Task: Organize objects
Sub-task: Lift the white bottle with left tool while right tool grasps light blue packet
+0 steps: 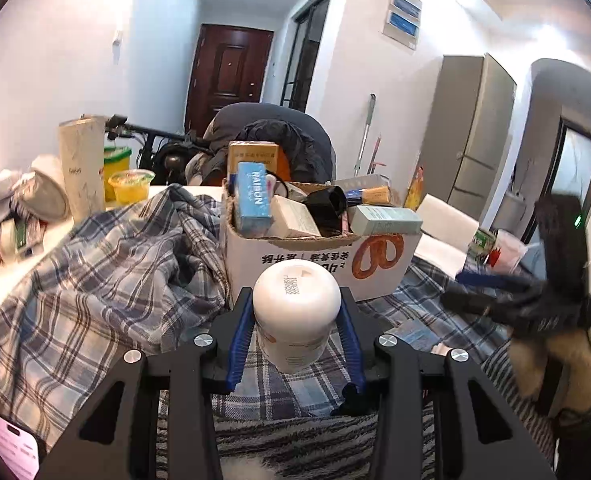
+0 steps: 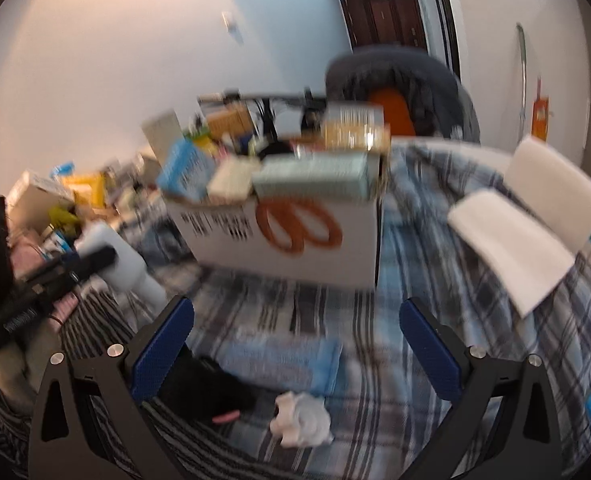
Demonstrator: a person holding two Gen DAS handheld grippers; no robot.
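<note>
My left gripper (image 1: 295, 332) pinches the smooth, rigid white bottle (image 1: 297, 312) mid-body, likely slippery; right gripper (image 2: 295, 344) spread, empty.

A: What carries everything?
B: A surface draped in blue plaid cloth (image 1: 107, 280).
A: And on it?
B: 1 white cardboard box (image 1: 315, 264), a flat blue packet (image 2: 283, 360), a crumpled white tissue (image 2: 301, 420), and white folded sheets (image 2: 507, 248).

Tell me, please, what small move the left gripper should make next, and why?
Probably carry the white bottle, shut in the left gripper, forward and up over the cardboard box: the box stands just ahead, already holding other packages.
</note>
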